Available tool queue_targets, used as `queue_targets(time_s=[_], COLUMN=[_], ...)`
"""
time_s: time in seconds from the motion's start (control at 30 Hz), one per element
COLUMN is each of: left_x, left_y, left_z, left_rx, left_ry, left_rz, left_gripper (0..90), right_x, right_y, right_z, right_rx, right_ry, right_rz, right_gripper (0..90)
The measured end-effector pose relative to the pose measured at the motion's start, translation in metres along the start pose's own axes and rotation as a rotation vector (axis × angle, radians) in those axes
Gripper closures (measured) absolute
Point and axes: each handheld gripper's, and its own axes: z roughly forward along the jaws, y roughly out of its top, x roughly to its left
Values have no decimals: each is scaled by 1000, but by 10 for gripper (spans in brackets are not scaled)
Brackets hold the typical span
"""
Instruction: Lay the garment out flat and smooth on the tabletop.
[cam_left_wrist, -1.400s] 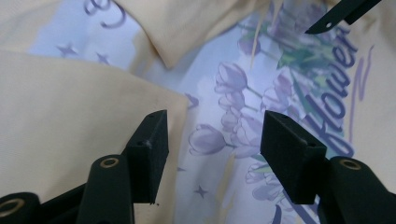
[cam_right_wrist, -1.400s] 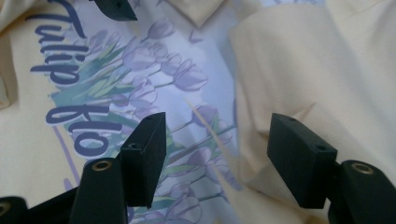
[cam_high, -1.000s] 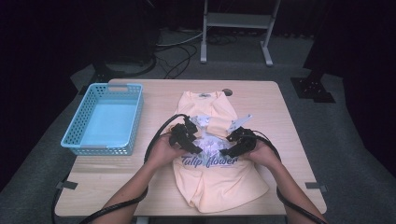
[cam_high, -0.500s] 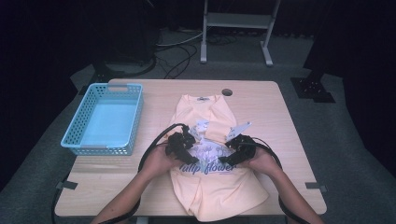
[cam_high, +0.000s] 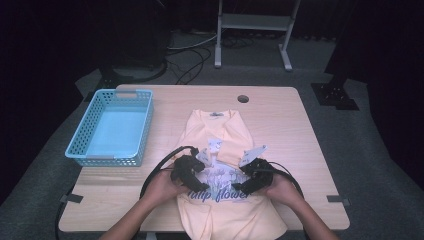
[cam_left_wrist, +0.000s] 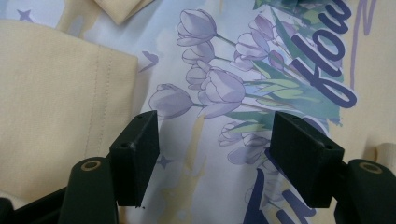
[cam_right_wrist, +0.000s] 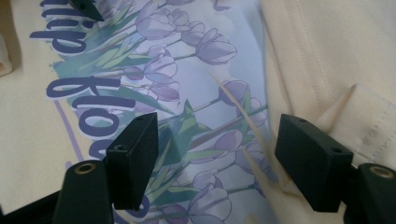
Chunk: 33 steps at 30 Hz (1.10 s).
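Observation:
A pale yellow T-shirt lies flat along the middle of the table, collar at the far end, both sleeves folded in over its chest. Its front carries a tulip print with dark lettering. My left gripper hovers over the print's left side, open, with nothing between its jaws. A folded sleeve edge lies to their left. My right gripper hovers over the print's right side, also open and empty. The other folded sleeve is beside it.
A light blue plastic basket stands empty at the table's left. A round cable hole sits near the far edge. Bare wooden tabletop stretches right of the shirt. Black cables loop from both grippers toward the near edge.
Both hands have drawn back toward the near edge, from the folded sleeves down onto the printed part of the shirt. The shirt itself lies as before.

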Motion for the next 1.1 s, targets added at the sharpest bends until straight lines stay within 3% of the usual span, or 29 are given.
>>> queue_targets(time_s=[0.37, 0.6, 0.7, 0.83, 0.97, 1.1], left_x=[-29, -48, -53, -54, -50, -37], left_y=[-12, -23, -25, -24, -20, -12], left_z=[-5, -10, -11, -11, -14, -22], left_rx=[-11, -36, -24, -22, -38, -78], left_ry=[-14, -31, -38, -59, -50, -22], left_rz=[41, 53, 73, 75, 74, 60], left_gripper=[315, 310, 306, 270, 230, 206], right_x=[35, 53, 60, 62, 59, 52], right_y=[-13, -21, -25, -28, -25, -14], right_z=[-10, -14, -16, -17, -19, -31], right_rx=[12, 0, -15, -32, -13, -81], right_ry=[19, 35, 37, 44, 45, 26], right_rz=[-38, -48, -49, -56, -85, -112], right_gripper=[265, 261, 261, 258, 248, 224])
